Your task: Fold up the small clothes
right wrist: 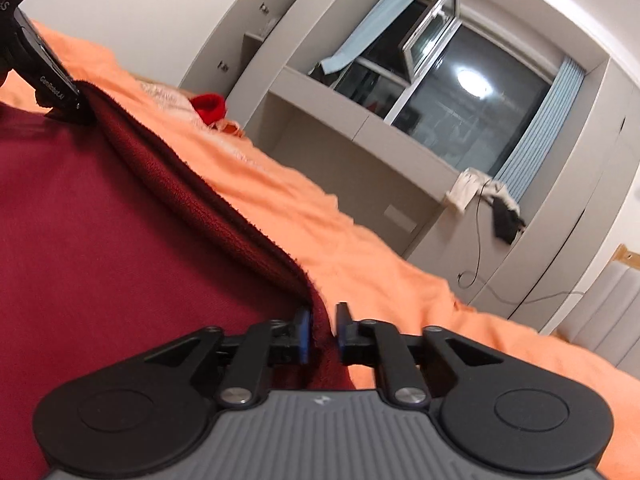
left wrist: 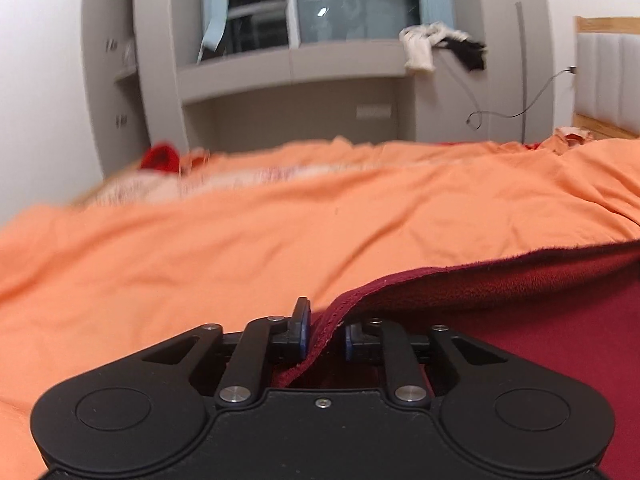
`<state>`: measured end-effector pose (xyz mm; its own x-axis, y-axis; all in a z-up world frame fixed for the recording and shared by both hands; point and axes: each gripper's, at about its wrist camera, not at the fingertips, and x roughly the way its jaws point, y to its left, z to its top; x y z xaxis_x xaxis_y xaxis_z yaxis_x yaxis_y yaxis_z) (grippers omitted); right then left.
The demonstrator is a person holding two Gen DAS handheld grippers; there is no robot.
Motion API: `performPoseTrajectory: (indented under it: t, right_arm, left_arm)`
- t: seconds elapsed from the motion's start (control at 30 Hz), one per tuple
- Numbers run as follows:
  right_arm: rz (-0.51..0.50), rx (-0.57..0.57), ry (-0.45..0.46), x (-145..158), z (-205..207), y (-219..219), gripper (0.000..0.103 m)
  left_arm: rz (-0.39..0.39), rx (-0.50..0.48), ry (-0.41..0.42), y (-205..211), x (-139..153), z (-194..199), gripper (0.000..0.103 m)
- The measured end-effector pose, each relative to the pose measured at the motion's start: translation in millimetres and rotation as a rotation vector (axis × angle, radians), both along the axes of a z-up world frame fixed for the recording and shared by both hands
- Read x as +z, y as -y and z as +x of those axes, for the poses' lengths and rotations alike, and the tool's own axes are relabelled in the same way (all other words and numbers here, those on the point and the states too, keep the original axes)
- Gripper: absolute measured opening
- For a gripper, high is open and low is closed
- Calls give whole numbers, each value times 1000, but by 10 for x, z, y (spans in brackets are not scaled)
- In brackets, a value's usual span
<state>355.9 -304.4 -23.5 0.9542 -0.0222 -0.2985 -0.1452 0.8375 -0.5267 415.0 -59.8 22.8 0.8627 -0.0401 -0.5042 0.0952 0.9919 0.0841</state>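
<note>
A dark red garment [left wrist: 540, 320] lies on an orange bedcover [left wrist: 240, 240], with its stitched edge folded over. That hem runs between the fingers of my left gripper [left wrist: 326, 338]. The jaws stand slightly apart, and a gap shows beside the right pad. In the right wrist view the same garment [right wrist: 120, 220] fills the left half of the picture. Its other corner hangs between the fingers of my right gripper [right wrist: 322, 336], whose pads are also parted and not pressing. The left gripper's black body [right wrist: 44, 72] shows at the garment's far corner.
A bright red cloth [left wrist: 162, 158] and a pale patterned piece lie at the bed's far edge. Beyond stands a grey shelf unit [left wrist: 280, 72] with a dark window. White and black clothes [left wrist: 420, 48] hang on its ledge, with a cable beside them. A wooden headboard [left wrist: 600, 24] is at the right.
</note>
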Motion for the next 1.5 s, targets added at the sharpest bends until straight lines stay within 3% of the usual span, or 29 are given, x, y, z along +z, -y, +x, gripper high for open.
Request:
performPoseTrajectory:
  t: [0.03, 0.07, 0.13, 0.2, 0.3, 0.4, 0.63, 0.73, 0.83, 0.93, 1.1, 1.27, 1.33, 1.37, 1.4, 1.43, 1.5]
  right_arm:
    - [9, -3, -7, -4, -8, 24, 33]
    - [16, -7, -9, -2, -30, 57, 45]
    - [22, -6, -1, 16, -114, 77, 61]
    - [41, -6, -3, 37, -178, 138, 76]
    - [87, 1, -11, 85, -238, 208, 89]
    - [147, 18, -23, 128, -325, 272, 97]
    - [217, -37, -77, 110, -218, 374, 102]
    - [332, -81, -134, 75, -142, 518, 102]
    - [471, -115, -162, 71, -114, 721, 102]
    - [541, -140, -177, 64, -100, 865, 91]
    - [555, -146, -119, 110, -152, 901, 75]
    - [531, -98, -148, 126, -94, 816, 59]
    - [505, -126, -189, 67, -27, 784, 44]
    - [498, -144, -202, 42, -1, 775, 27]
    - [505, -146, -210, 25, 9, 781, 20]
    - [512, -143, -207, 16, 7, 784, 19]
    - [513, -130, -192, 19, -23, 767, 3]
  left_arm:
    - [-18, 3, -20, -17, -19, 32, 21]
    - [-27, 1, -33, -32, -37, 43, 24]
    - [-38, -2, -38, -66, -32, 39, 36]
    - [-66, -4, -24, -110, 5, 2, 64]
    - [-110, -25, -7, -167, 92, -109, 90]
    - [-127, -53, 11, -229, 181, -210, 102]
    - [-81, -26, 11, -367, 192, -323, 102]
    - [-21, 52, -35, -382, 68, -233, 102]
    - [-20, 114, -73, -457, -30, -132, 102]
    - [-72, 192, -130, -594, -129, -23, 102]
    - [-200, 256, -203, -796, -257, 56, 102]
    - [-169, 254, -201, -738, -257, 43, 102]
    - [-162, 254, -200, -726, -262, 38, 102]
    - [-161, 253, -199, -730, -258, 35, 102]
    - [-163, 253, -199, -730, -256, 32, 102]
    - [-166, 253, -198, -731, -258, 33, 102]
    - [-170, 253, -196, -736, -256, 34, 102]
